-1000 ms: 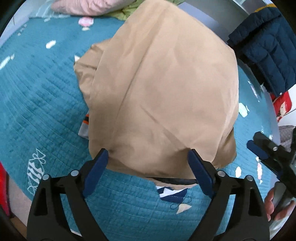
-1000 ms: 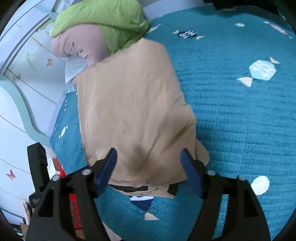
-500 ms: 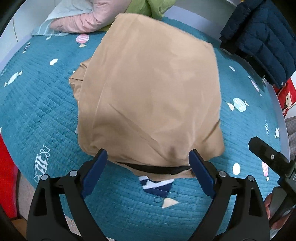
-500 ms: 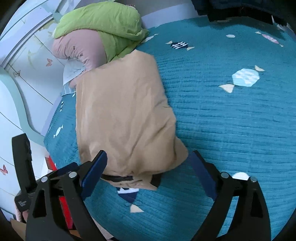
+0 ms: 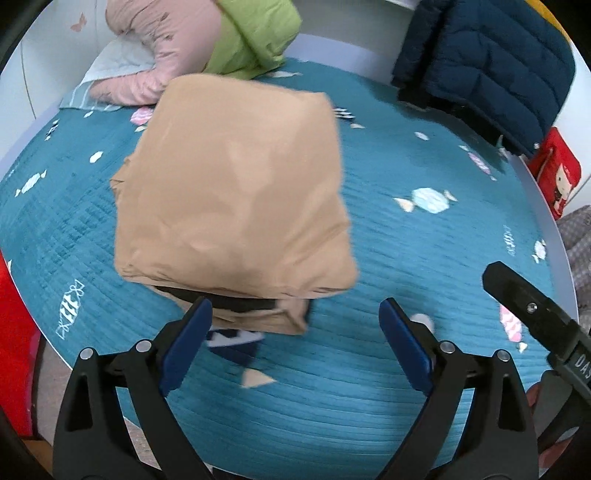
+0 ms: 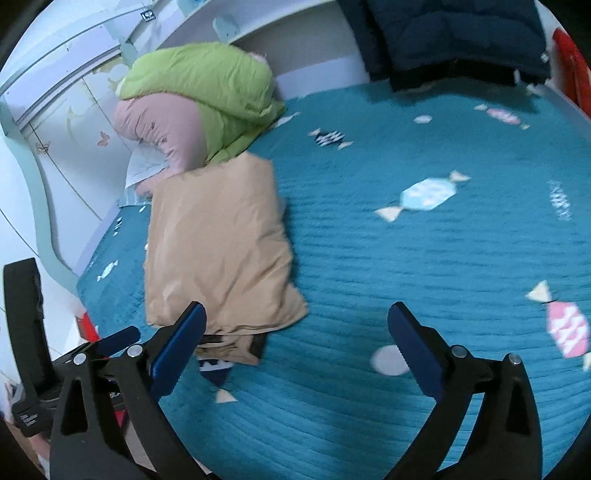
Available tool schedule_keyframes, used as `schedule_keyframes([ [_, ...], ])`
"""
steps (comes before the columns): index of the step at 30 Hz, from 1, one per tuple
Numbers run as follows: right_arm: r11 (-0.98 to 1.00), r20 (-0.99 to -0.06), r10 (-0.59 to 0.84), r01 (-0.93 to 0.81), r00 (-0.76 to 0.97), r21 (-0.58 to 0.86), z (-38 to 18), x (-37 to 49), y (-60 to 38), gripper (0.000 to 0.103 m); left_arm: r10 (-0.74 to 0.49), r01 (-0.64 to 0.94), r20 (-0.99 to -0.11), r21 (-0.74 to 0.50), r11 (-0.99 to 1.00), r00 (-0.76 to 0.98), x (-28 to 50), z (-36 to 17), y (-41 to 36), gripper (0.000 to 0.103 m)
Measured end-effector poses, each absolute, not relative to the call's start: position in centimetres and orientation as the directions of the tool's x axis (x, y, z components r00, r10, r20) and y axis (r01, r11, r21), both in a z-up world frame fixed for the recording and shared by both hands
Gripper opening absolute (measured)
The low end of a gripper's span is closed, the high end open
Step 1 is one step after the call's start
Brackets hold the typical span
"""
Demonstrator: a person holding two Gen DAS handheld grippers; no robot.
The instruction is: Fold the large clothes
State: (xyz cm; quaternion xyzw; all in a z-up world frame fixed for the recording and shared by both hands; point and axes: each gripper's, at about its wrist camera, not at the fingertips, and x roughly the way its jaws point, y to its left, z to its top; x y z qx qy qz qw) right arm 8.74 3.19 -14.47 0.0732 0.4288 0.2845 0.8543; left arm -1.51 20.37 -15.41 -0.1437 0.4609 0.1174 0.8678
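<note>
Both tongs (image 5: pixel 295 332) (image 6: pixel 295 334) gape empty (right just widened) over smooth tan folded garment (image 5: pixel 236 192).

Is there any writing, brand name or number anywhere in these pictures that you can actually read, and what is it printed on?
"DAS": white letters, cut off by the picture's edge, on the black tool in the other hand, left wrist view.
Small dark label on the white wall: too small to read.
White print on the black device at lower left, right wrist view: too blurred to read.

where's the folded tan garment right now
The folded tan garment lies on the teal bedspread, left of centre in both views, just below the pink and green bedding.
</note>
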Motion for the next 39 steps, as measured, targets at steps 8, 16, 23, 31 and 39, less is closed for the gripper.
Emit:
schedule_keyframes([
  [8,0.902,-0.623,0.428,-0.352,0.654,0.250,-12.1,7.4,-1.6,0.095,0.075,-0.278,-0.780,-0.130,0.952,0.622,-1.2,-12.6,14.3,0.093],
  [16,0.947,-0.447,0.321,-0.272,0.835,0.170,-9.2,5.2,-4.9,0.095,0.077,-0.254,-0.659,-0.176,0.951,0.748,-2.2,-9.4,11.2,0.093],
  [23,0.921,-0.359,0.363,-0.272,0.860,0.279,-8.3,4.3,-7.5,0.095,0.209,-0.306,-0.594,-0.066,0.950,0.776,-3.3,-7.4,8.7,0.098],
  [31,0.910,-0.333,0.385,-0.294,0.861,0.291,-8.1,3.1,-8.5,0.096,0.204,-0.265,-0.607,-0.011,0.964,0.768,-4.1,-7.3,7.1,0.098],
  [39,0.919,-0.353,0.378,-0.301,0.856,0.254,-8.9,2.3,-8.4,0.096,0.228,-0.312,-0.638,-0.020,0.950,0.735,-4.7,-8.5,7.8,0.098],
])
